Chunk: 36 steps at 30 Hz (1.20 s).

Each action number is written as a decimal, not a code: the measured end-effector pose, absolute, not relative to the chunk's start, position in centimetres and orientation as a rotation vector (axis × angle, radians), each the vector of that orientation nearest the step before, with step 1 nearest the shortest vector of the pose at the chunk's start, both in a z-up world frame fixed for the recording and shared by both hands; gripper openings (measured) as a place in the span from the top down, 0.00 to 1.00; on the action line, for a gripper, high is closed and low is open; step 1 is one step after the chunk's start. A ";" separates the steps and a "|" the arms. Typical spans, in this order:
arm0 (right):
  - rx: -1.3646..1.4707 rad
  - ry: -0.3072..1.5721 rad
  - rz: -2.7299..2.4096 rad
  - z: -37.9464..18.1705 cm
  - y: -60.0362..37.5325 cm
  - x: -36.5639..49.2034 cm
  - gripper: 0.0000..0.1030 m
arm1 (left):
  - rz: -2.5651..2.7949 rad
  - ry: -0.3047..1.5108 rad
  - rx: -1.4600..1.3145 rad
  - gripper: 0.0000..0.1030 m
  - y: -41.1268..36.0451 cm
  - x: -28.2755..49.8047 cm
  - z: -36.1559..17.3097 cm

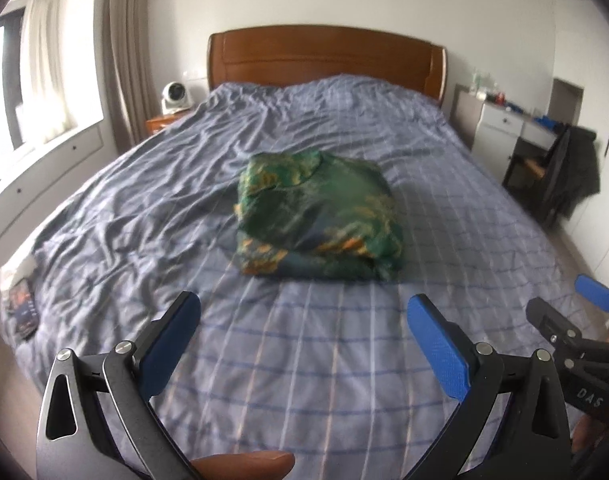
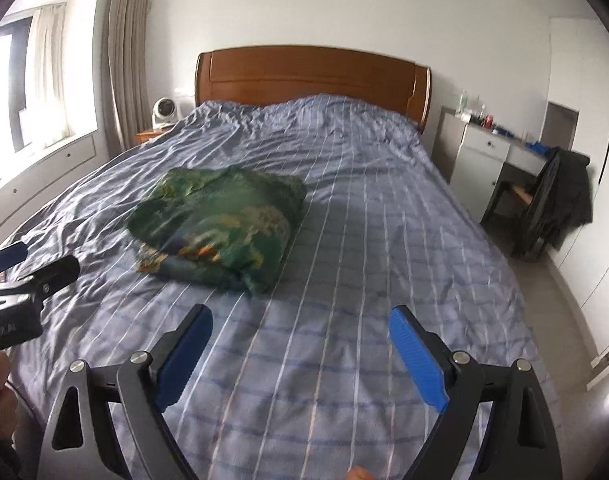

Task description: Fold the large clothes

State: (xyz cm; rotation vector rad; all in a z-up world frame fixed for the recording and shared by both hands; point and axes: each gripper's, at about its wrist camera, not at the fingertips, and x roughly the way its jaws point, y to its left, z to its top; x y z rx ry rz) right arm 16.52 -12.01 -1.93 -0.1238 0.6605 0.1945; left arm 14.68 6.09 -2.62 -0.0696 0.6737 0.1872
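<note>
A green patterned garment (image 1: 318,216) lies folded in a compact bundle on the blue checked bed cover (image 1: 304,360). It also shows in the right wrist view (image 2: 220,226), left of centre. My left gripper (image 1: 304,312) is open and empty, held above the cover in front of the bundle. My right gripper (image 2: 300,324) is open and empty, to the right of the bundle and short of it. The right gripper's fingers (image 1: 592,298) show at the right edge of the left wrist view. The left gripper's fingers (image 2: 36,268) show at the left edge of the right wrist view.
A wooden headboard (image 1: 324,56) stands at the far end of the bed. A small white fan (image 1: 172,98) sits on a nightstand at the far left. A white desk (image 2: 488,152) and a chair with a dark jacket (image 2: 556,204) stand to the right. Dark items (image 1: 22,312) lie at the bed's left edge.
</note>
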 end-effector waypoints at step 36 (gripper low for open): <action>-0.163 0.595 0.264 3.9 -9.4 11.1 0.11 | 0.259 0.651 -0.064 0.00 6.3 10.8 1.5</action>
